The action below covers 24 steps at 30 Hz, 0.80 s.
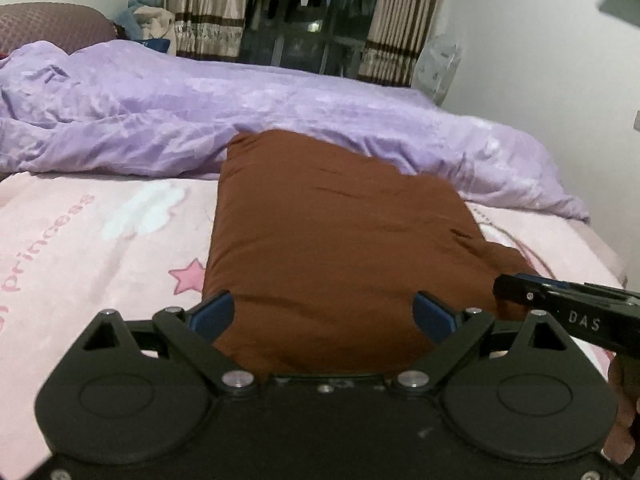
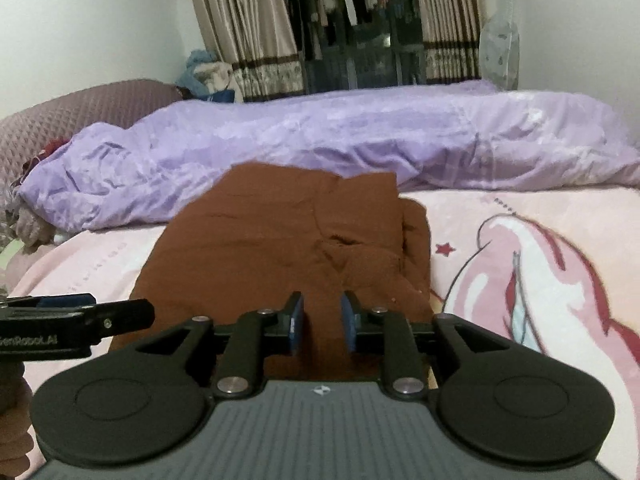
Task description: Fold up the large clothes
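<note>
A brown garment point(image 1: 336, 232) lies folded into a rough rectangle on the pink printed bed sheet point(image 1: 100, 240). My left gripper point(image 1: 324, 308) hovers over the garment's near edge, its blue pads point(image 1: 212, 314) spread wide with nothing between them. In the right wrist view the same brown garment point(image 2: 288, 240) shows rumpled layers along its right side. My right gripper point(image 2: 322, 304) stands over its near edge, the pads a narrow gap apart; brown cloth shows through the gap, and the pads do not press on it. Each gripper's finger appears at the edge of the other's view.
A crumpled lilac duvet point(image 1: 200, 120) runs across the bed just beyond the garment. A mauve headboard point(image 2: 80, 116) stands far left. Striped curtains point(image 2: 248, 32), hanging clothes and a covered fan point(image 2: 500, 52) are at the back wall. A hand point(image 1: 624, 412) shows at the right.
</note>
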### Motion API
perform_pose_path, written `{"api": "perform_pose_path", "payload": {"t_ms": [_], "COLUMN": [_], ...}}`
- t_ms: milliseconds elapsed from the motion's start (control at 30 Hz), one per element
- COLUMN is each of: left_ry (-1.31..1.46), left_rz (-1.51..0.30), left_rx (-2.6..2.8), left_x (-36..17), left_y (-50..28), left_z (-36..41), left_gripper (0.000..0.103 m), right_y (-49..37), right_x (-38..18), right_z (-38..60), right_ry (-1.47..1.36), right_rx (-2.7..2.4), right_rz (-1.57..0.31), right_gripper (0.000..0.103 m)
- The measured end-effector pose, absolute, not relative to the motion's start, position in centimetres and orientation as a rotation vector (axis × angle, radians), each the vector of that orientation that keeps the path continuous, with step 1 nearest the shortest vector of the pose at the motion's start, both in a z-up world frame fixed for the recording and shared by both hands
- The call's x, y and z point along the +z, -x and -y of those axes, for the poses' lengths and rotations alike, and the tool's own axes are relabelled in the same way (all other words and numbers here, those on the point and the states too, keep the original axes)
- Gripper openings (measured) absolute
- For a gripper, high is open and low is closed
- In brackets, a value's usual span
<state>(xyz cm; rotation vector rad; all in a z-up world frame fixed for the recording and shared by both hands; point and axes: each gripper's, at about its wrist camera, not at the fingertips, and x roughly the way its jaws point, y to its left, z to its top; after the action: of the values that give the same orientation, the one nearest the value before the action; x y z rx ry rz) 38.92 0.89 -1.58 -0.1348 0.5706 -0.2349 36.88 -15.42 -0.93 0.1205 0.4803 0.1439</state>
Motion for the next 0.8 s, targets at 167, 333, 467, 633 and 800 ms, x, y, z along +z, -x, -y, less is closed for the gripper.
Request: {"api": "perform_pose_path", "payload": {"t_ms": [167, 333, 467, 633, 800], "left_ry": [0.135, 0.122, 0.127, 0.099, 0.057], "left_rz": [-0.659, -0.676, -0.689, -0.694, -0.677], "left_rx": [-0.235, -0.227, -0.232, -0.242, -0.263], "left_x": [-4.1, -6.2, -7.0, -6.4, -3.2], "left_y": [-40.5, -41.5, -42.0, -42.1, -42.2], "left_z": [-0.2, 0.2, 0.1, 0.3, 0.1], "left_gripper": [0.096, 0.099, 0.102, 0.102, 0.099], "right_y": [-37.3, -39.0, -39.2, -39.0, -39.5], "right_x": [-2.1, -4.7, -6.1, -5.9, -3.0], "right_z": [16.0, 16.4, 16.5, 16.6, 17.0], "right_ry": [-0.118, -0.139, -0.150, -0.146, -0.117], "right_rx": [0.091, 0.091, 0.093, 0.104, 0.141], "right_rz": [-0.491, -0.554, -0.553, -0.560, -0.574], "right_gripper": [0.029, 0.027, 0.026, 0.026, 0.027]}}
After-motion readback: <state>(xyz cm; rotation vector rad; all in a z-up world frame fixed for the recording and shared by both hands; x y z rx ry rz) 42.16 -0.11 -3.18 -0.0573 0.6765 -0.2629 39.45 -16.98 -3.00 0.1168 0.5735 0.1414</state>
